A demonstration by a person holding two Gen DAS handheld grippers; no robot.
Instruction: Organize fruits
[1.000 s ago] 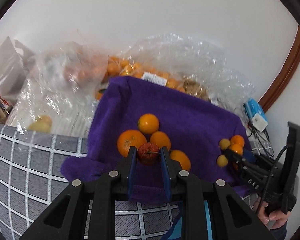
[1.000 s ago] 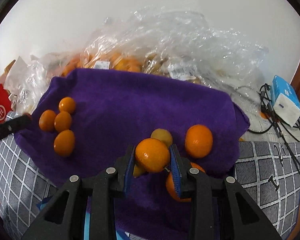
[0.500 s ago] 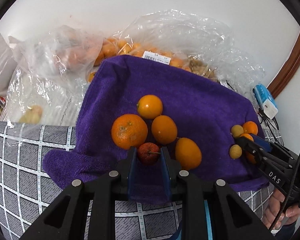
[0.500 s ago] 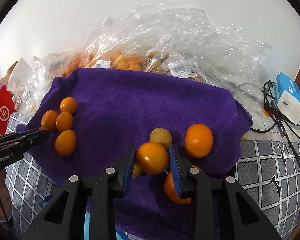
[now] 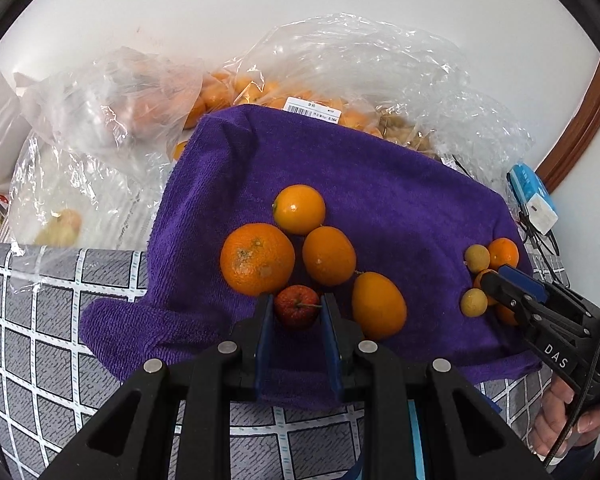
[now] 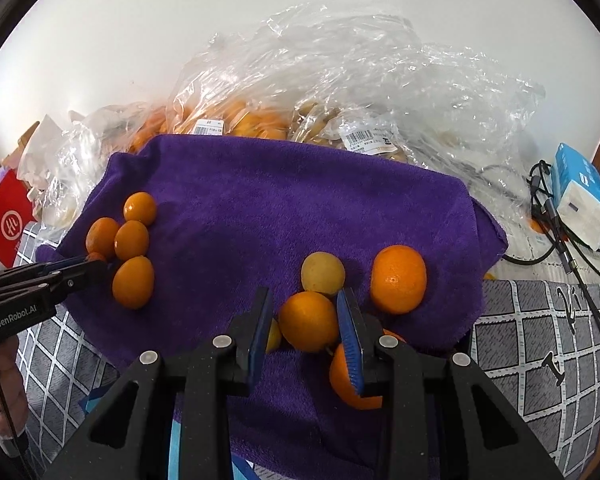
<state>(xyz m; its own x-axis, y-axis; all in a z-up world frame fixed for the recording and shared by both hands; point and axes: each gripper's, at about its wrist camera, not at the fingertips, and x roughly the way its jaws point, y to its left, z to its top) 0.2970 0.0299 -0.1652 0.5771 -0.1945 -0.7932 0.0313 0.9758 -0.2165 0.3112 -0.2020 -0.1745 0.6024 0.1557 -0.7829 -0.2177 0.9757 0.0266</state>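
Note:
A purple towel [image 5: 380, 184] lies over a checked grey cloth. My left gripper [image 5: 297, 309] is shut on a small red fruit [image 5: 296, 305], low over the towel beside a big orange [image 5: 257, 258] and three smaller oranges [image 5: 329, 255]. My right gripper [image 6: 306, 312] has its jaws spread a little around a small orange [image 6: 309, 321] that rests on the towel [image 6: 280, 200]; a gap shows on the left side. A yellow fruit [image 6: 323, 274] and another orange [image 6: 398, 278] lie just beyond. The right gripper also shows in the left wrist view [image 5: 496, 280].
Clear plastic bags of oranges [image 6: 240, 120] pile up behind the towel against a white wall. A blue and white tissue pack [image 6: 582, 196] and black cables [image 6: 556, 240] lie at the right. A red packet [image 6: 8, 216] sits at the left.
The left gripper moved forward and down with the red fruit to the orange group. The right gripper lowered its orange onto the towel and its jaws spread a little.

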